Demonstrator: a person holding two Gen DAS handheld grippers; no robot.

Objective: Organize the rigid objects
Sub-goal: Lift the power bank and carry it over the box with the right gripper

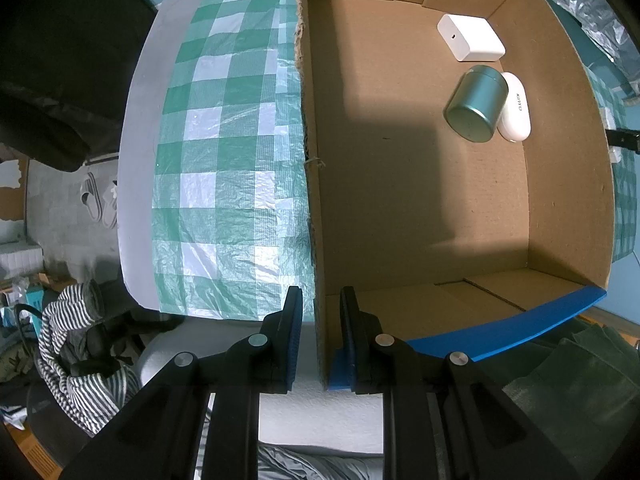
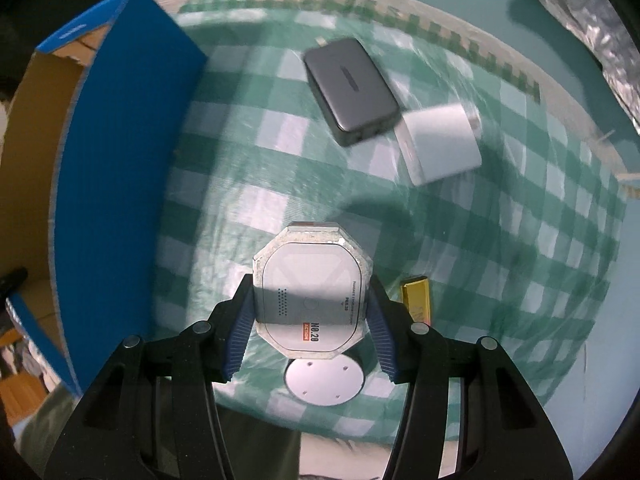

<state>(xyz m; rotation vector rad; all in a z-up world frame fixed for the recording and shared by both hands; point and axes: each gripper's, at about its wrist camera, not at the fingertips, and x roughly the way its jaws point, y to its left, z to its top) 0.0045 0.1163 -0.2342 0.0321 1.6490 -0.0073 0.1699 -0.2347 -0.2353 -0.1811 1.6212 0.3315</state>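
Note:
My left gripper (image 1: 320,296) points down and is shut on the left wall of the open cardboard box (image 1: 310,160), one pad on each side of it. On the box floor lie a white square case (image 1: 471,38), a green tin (image 1: 476,104) on its side and a white oval case (image 1: 515,108) touching the tin. My right gripper (image 2: 312,284) is shut on a grey octagonal device (image 2: 312,264) with an orange label, held above the checked cloth (image 2: 240,208). The blue outer wall of the box (image 2: 120,160) stands to its left.
On the cloth lie a dark grey power bank (image 2: 352,90), a white charger (image 2: 440,144) touching it, a gold bar (image 2: 417,300) and a white round disc (image 2: 325,380) under the held device. Striped clothing (image 1: 72,340) lies below the table edge at left.

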